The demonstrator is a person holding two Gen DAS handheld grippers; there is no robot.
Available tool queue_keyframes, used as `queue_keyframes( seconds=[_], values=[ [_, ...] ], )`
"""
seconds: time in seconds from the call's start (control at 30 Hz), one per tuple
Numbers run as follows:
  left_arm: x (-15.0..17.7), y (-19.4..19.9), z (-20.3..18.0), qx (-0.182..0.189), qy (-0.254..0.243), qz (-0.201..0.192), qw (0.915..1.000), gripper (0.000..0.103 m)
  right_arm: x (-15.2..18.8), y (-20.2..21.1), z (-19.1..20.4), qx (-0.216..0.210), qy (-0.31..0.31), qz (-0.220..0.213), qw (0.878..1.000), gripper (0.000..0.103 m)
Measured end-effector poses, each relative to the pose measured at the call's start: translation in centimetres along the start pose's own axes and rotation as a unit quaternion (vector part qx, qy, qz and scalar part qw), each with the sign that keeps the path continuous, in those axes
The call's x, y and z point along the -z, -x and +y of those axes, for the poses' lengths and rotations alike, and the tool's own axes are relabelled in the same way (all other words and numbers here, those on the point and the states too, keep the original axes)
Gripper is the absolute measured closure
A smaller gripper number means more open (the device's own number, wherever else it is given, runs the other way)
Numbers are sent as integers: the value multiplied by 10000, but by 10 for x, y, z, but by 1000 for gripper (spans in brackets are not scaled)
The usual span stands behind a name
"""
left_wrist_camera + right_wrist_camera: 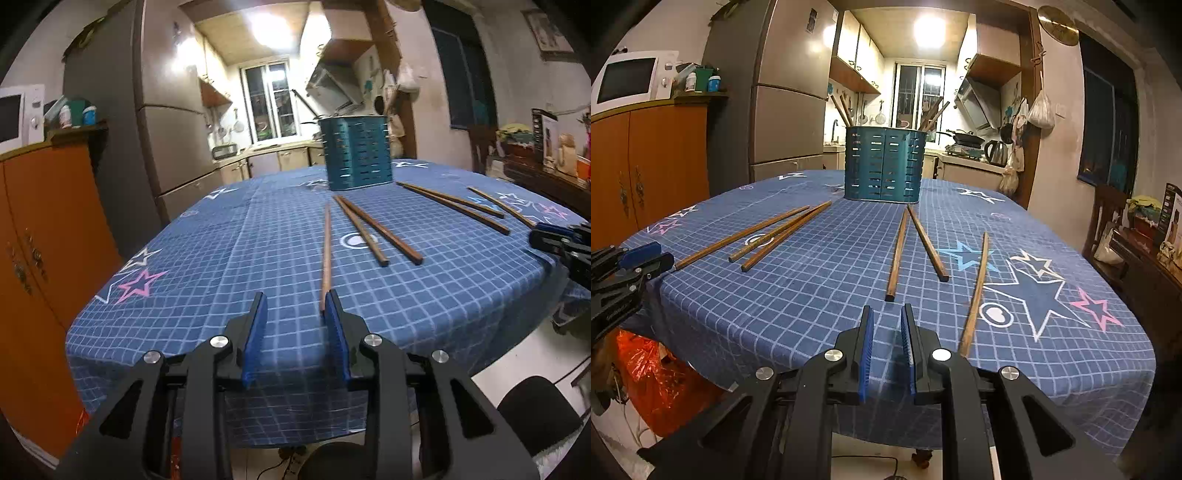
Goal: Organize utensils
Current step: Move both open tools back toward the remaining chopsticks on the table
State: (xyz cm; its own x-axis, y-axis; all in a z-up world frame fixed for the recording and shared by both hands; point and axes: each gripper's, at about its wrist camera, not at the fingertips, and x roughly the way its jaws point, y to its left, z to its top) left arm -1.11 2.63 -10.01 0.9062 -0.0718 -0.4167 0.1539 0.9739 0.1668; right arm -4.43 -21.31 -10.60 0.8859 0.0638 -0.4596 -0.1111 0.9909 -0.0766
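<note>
Nearest us, our left gripper point(295, 306) stands empty and part-open, one chopstick point(326, 254) touching its right fingertip and running straight ahead toward the slotted holder point(355, 152).

6 wooden chopsticks point(897, 254) lie scattered before an upright teal slotted holder point(884, 164) holding more

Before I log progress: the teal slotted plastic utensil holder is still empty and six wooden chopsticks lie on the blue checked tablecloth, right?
Not empty. The right wrist view shows chopsticks already standing in the teal slotted plastic utensil holder. Six wooden chopsticks do lie on the blue checked tablecloth.
</note>
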Motion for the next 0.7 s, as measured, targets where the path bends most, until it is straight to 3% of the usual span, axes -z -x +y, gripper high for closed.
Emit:
queue_keyframes(
  seconds=[0.23,0.7],
  values=[
    [5,-6,-13,141,-225,-52,9996,73,-7,-20,0,39,-25,47,10000,86],
    [4,-16,-13,156,-206,-133,9996,73,-13,-41,-5,11,-133,-32,9999,86]
  ],
)
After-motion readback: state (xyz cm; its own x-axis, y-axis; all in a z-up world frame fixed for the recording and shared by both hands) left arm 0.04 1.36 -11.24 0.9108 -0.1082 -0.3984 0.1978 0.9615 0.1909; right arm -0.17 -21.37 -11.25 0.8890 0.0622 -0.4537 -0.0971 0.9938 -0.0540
